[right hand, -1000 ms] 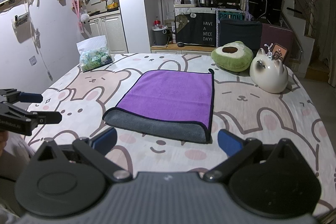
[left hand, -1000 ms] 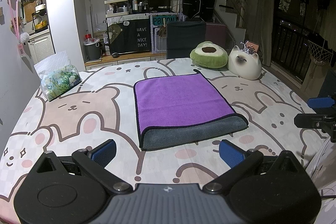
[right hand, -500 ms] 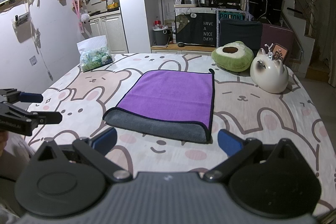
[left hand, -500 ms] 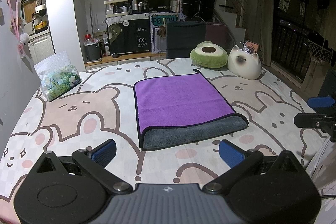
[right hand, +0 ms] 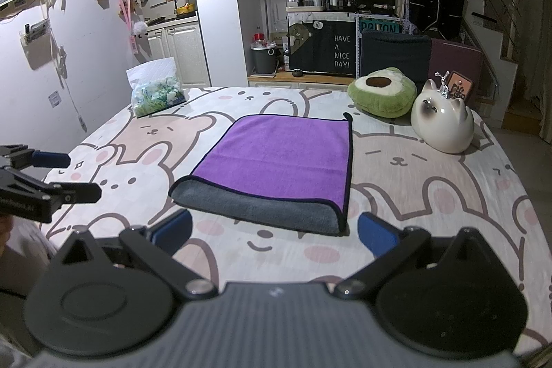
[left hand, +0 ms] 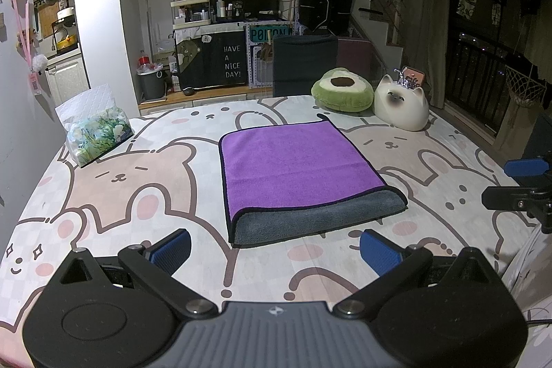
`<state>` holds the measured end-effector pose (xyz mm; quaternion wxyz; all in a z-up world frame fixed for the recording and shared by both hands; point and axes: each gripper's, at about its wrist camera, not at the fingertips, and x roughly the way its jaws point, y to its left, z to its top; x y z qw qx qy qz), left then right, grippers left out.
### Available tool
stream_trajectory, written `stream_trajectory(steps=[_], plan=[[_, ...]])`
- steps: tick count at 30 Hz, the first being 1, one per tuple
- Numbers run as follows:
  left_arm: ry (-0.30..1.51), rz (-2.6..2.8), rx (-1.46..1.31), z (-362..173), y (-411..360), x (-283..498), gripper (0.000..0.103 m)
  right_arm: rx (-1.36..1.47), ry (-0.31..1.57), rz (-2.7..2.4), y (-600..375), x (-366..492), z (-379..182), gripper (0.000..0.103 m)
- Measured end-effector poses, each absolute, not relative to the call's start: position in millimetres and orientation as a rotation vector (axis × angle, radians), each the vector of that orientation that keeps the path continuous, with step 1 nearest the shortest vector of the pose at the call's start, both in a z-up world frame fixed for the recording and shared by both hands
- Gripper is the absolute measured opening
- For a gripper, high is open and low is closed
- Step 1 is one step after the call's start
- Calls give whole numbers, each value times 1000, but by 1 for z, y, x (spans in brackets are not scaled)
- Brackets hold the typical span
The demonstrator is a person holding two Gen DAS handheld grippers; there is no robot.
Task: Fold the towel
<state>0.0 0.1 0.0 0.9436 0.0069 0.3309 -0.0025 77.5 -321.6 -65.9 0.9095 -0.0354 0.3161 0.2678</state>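
Note:
A purple towel (left hand: 296, 164) with a grey underside lies flat on the table, folded over, its grey fold edge nearest me; it also shows in the right wrist view (right hand: 279, 164). My left gripper (left hand: 275, 250) is open and empty, just short of the towel's near edge. My right gripper (right hand: 274, 231) is open and empty, also just short of the near edge. The right gripper shows at the right edge of the left wrist view (left hand: 524, 188); the left gripper shows at the left edge of the right wrist view (right hand: 41, 178).
The table wears a bunny-print cloth (left hand: 120, 188). A tissue pack (left hand: 93, 133) lies at the far left. An avocado cushion (left hand: 341, 90) and a white cat figure (left hand: 402, 104) stand at the far right. A dark chair (left hand: 303, 64) stands behind the table.

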Motion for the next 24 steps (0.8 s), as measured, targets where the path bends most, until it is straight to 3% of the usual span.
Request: stream_trajectory(steps=[24], plan=[[673, -2, 9, 0, 0, 0, 103, -73, 652, 552, -321, 78, -65, 103]])
